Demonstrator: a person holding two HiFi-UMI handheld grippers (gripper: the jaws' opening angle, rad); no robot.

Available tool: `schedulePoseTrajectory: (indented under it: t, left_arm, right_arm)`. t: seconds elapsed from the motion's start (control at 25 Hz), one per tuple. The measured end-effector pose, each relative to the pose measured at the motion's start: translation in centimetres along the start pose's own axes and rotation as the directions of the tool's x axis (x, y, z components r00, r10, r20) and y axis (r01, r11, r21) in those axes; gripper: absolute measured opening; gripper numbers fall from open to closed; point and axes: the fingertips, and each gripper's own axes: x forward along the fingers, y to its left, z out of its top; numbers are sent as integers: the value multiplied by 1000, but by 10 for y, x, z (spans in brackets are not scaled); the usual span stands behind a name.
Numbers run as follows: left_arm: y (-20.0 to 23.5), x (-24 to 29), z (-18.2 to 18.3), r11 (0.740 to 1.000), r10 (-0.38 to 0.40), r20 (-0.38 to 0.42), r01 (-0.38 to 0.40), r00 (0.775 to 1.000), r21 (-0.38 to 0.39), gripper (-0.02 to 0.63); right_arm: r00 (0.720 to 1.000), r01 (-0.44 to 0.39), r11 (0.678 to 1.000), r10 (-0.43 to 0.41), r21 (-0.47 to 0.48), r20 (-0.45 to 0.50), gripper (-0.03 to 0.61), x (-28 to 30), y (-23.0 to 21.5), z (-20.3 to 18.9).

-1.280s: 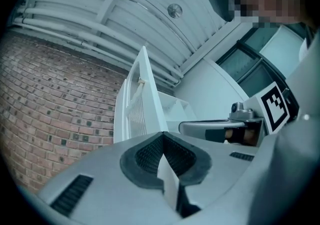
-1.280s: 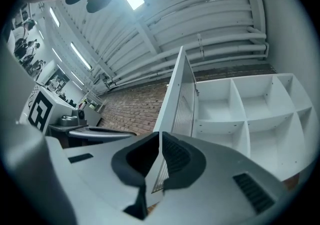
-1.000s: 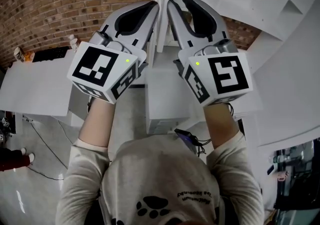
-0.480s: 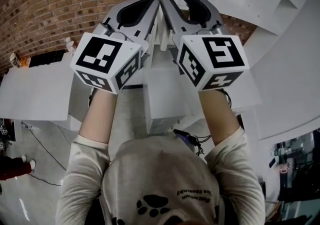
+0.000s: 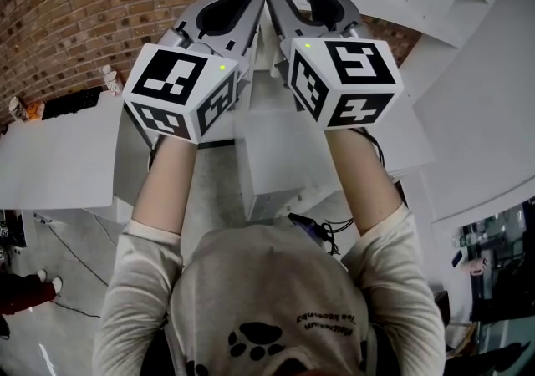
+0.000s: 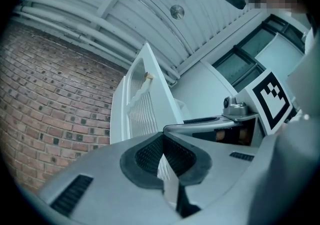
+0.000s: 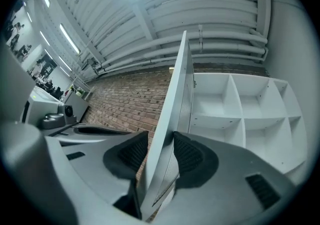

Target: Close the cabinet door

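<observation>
Right tool (image 7: pixel 160 153) nudged left; jaws just opened, straddling cabinet door (image 7: pixel 175 99).

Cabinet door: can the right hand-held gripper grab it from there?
Probably yes. The edge of the cabinet door already stands between the jaws of the right hand-held gripper, which have just been opening; nothing blocks it.

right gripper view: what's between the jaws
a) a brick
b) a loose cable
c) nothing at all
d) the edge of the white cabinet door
D: the cabinet door runs edge-on between the pads of the right gripper, whose jaws have just been opening and stand apart round it.
</observation>
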Motion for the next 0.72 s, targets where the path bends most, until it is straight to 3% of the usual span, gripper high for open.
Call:
schedulePoseTrajectory:
  t: [0.72]
  left_arm:
    - [0,20,-16,997,-61,22,62,998,-46,9]
  right_arm:
    - [1000,-12,1000,12,-7,-8,155,0,-13,-3]
